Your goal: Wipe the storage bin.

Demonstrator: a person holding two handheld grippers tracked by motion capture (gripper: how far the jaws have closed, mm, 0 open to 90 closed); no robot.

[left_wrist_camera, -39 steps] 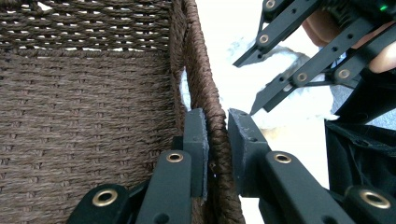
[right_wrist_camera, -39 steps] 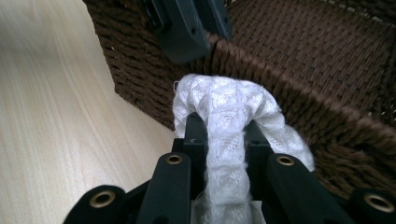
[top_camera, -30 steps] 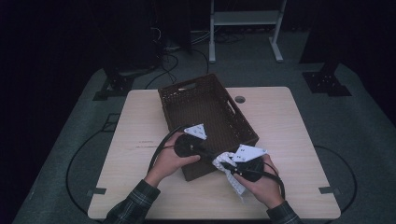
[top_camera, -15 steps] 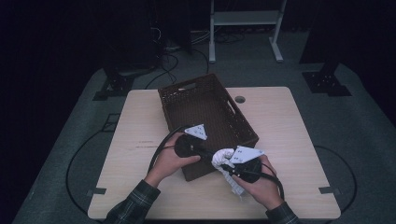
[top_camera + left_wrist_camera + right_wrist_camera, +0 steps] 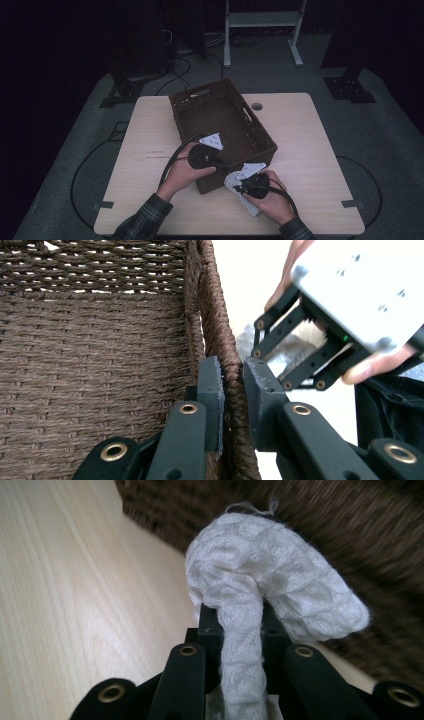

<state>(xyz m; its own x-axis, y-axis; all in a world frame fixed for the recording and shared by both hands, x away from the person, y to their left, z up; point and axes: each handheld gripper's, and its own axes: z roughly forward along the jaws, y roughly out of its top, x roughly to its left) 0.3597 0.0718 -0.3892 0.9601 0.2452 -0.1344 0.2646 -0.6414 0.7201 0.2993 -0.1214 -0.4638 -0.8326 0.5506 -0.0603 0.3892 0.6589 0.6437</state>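
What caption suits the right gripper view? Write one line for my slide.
Right tongs clamp a white knitted cloth above the wooden table, beside the brown wicker basket.

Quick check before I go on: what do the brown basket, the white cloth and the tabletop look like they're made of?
Brown woven basket: twisted cord or wicker by its braided strands, matte. White knitted cloth: soft yarn, fuzzy, with a raised quilted pattern and loose threads. Pale tabletop: light wood or wood-look laminate, showing grain lines; which one is unclear.

My table (image 5: 150,130) was pale wood on a grey mat (image 5: 380,130). Behind it the room lay dark, with a white stand (image 5: 262,22) far off and cables (image 5: 182,62) on the floor.
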